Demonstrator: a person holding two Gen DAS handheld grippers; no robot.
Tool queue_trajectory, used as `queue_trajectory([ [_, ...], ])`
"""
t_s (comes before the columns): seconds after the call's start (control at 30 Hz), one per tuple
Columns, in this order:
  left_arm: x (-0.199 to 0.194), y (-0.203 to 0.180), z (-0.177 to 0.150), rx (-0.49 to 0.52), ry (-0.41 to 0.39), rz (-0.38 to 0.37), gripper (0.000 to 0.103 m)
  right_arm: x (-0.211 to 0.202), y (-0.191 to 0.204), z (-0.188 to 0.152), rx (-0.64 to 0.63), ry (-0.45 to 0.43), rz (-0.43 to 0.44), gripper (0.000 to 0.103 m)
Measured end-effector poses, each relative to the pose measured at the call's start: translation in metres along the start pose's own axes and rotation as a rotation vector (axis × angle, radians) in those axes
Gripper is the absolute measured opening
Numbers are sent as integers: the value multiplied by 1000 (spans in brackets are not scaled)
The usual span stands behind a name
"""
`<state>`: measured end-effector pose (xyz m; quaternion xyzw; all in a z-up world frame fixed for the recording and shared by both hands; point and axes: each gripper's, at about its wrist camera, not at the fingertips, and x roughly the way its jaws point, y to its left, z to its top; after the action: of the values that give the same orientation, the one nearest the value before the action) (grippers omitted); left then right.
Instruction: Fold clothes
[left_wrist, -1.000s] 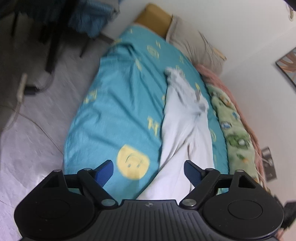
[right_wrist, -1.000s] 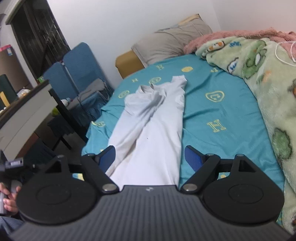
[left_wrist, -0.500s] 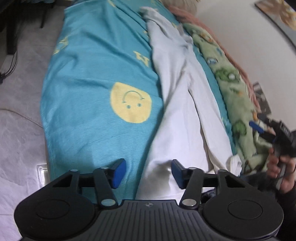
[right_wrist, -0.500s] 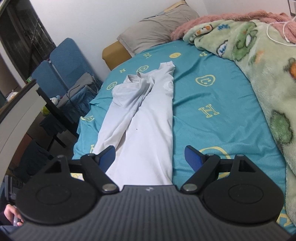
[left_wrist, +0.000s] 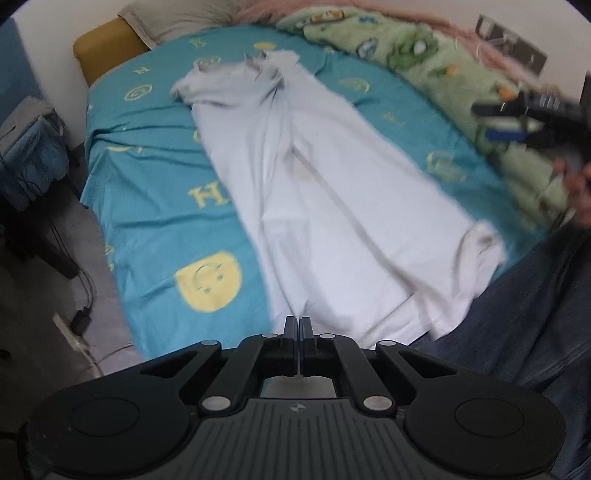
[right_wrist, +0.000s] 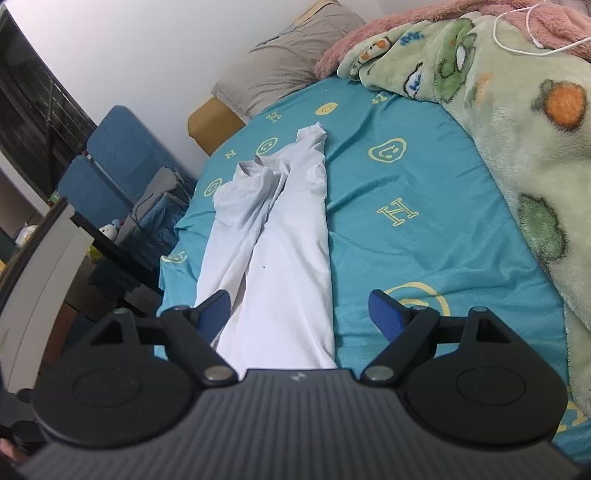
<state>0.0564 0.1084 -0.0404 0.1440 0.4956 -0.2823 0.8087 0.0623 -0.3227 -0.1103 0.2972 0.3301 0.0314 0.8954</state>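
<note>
A white shirt (left_wrist: 332, 192) lies lengthwise on the teal bedsheet (left_wrist: 147, 177), folded narrow, collar at the far end. My left gripper (left_wrist: 298, 325) is shut at the shirt's near hem edge; whether cloth sits between the tips is hidden. The other gripper (left_wrist: 517, 122) shows at the right edge of the left wrist view, blurred. In the right wrist view the same shirt (right_wrist: 284, 258) runs away from my open, empty right gripper (right_wrist: 301, 310), whose fingers straddle its near end above the sheet (right_wrist: 406, 177).
A green fleece blanket (right_wrist: 517, 129) and pink blanket lie along the wall side. A grey pillow (right_wrist: 288, 66) is at the head. Blue chairs (right_wrist: 110, 158) and a dark desk stand beside the bed. The person's jeans-clad leg (left_wrist: 517, 332) is at the bed's near edge.
My left gripper has closed from open to shut and swung down to the shirt's near hem. My right gripper stayed open and moved closer over the shirt's near end.
</note>
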Motion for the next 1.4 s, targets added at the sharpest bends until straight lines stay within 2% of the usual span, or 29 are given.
queue_trajectory([
  [0.1, -5, -37, 11, 8, -30, -37, 0, -1, -1, 0, -6, 2, 1, 83],
  [0.17, 6, -60, 14, 5, 5, -89, 0, 1, 0, -2, -19, 16, -1, 83],
  [0.27, 34, -82, 11, -21, 105, -162, 2, 7, -1, -8, -28, 75, 10, 83],
  [0.3, 41, -84, 9, -49, 125, -190, 6, 10, -1, -11, -29, 98, 17, 83],
  [0.33, 45, -81, 8, -88, 124, -218, 15, 12, -2, -13, -26, 124, 26, 83],
  [0.37, 46, -75, 7, -138, 104, -245, 19, 16, -4, -17, -7, 163, 48, 83],
  [0.47, 44, -42, 9, -323, 15, -266, 42, 27, -12, -29, 60, 278, 96, 83],
  [0.53, 46, -10, 5, -510, -48, -259, 66, 35, -16, -35, 99, 335, 105, 83],
  [0.6, 56, 22, -3, -730, -61, -258, 70, 42, -20, -40, 131, 370, 97, 83],
  [0.63, 62, 33, -8, -801, -54, -254, 70, 45, -21, -42, 140, 383, 86, 77],
  [0.73, 79, 52, -16, -917, -22, -189, 74, 54, -26, -50, 163, 433, 51, 70],
  [0.9, 98, 61, -17, -920, 33, -8, 76, 58, -32, -56, 176, 455, 13, 70],
  [0.97, 105, 59, -19, -905, 72, 31, 76, 59, -32, -57, 176, 461, 12, 70],
  [1.03, 114, 55, -22, -888, 110, 19, 82, 59, -31, -59, 175, 469, 22, 70],
  [1.1, 118, 47, -20, -841, 131, -25, 88, 57, -30, -62, 174, 487, 38, 70],
  [1.23, 125, 29, -19, -768, 207, -110, 88, 51, -23, -70, 147, 531, 58, 70],
  [1.27, 124, 24, -19, -749, 219, -128, 85, 49, -23, -71, 145, 536, 56, 70],
  [1.33, 121, 15, -18, -711, 232, -150, 71, 47, -23, -73, 147, 550, 54, 70],
  [1.4, 117, 7, -17, -680, 237, -128, 58, 47, -19, -75, 124, 566, 47, 68],
])
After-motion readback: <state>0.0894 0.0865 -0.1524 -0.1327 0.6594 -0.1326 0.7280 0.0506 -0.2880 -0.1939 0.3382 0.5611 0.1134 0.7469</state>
